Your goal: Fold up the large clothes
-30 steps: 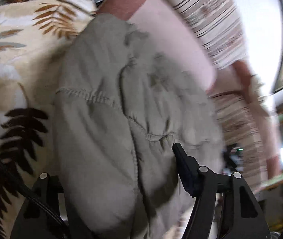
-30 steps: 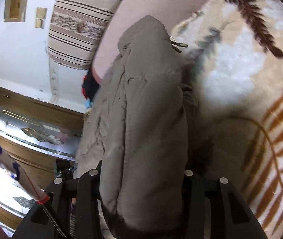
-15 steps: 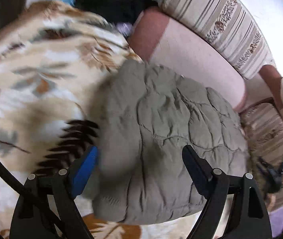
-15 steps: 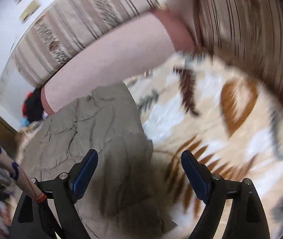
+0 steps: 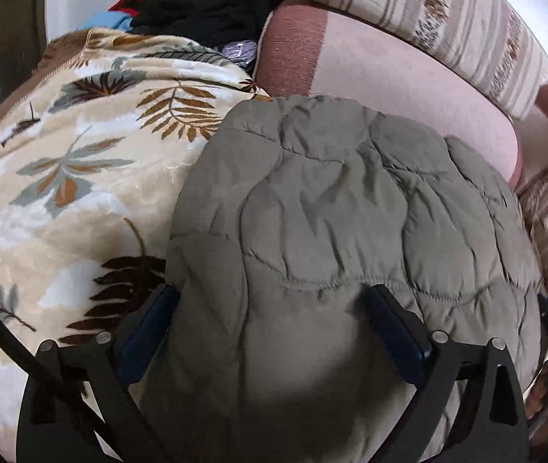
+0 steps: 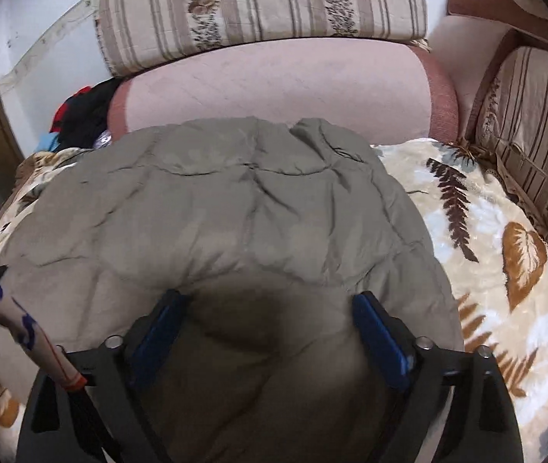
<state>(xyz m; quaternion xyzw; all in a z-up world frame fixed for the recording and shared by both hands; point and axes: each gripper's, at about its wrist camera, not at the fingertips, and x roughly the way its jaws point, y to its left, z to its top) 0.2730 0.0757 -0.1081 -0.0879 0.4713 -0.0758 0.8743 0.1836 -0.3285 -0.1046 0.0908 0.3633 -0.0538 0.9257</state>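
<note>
A folded olive-grey quilted jacket (image 5: 331,200) lies as a puffy bundle on a leaf-patterned blanket (image 5: 61,177) over a sofa seat. My left gripper (image 5: 272,293) hovers over the near left part of the jacket. Its jaws are opening wide, with the fabric bulging up between the blue pads and the pads not pressing. In the right wrist view the jacket (image 6: 216,212) fills the middle. My right gripper (image 6: 268,297) is over its near edge, also opening, and the padding swells between its fingers unpinched.
A pink bolster (image 6: 274,88) and a striped cushion (image 6: 258,0) back the seat. Another striped cushion (image 6: 536,123) stands at the right end. A heap of dark, red and blue clothes (image 5: 204,11) sits at the far left. A person's white printed sleeve (image 6: 15,308) crosses the left edge.
Both grippers were closed on bunched jacket fabric a second ago; they have let go, spread wide and drawn back. The jacket now rests folded on the blanket.
</note>
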